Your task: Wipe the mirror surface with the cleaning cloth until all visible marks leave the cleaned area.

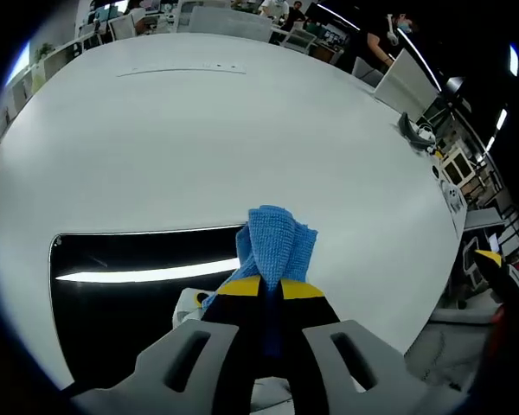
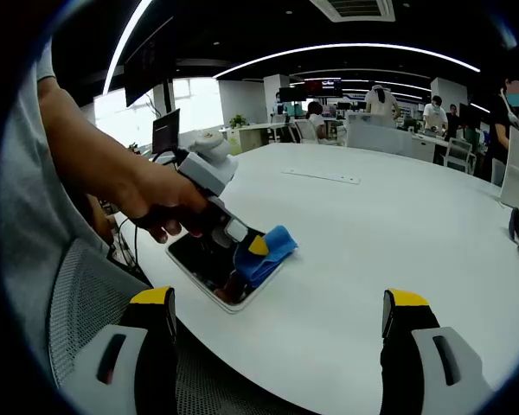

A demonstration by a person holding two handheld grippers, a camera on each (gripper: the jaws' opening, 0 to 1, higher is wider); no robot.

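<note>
Left claw (image 1: 271, 298) clamped on cloth (image 1: 275, 244) over mirror (image 1: 130, 294)

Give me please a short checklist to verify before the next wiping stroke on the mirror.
1. Cloth held: ok. The left gripper is shut on the blue cleaning cloth.
2. Cloth over the mirror: ok. It sits at the far edge of the mirror, near its right end.
3. Mirror inside the table: ok, but it lies close to the near edge of the white table.
4. Marks left on the glass: cannot tell; it reflects a ceiling light strip.
5. Right gripper clear of the work: ok, open and held back from the mirror.
</note>
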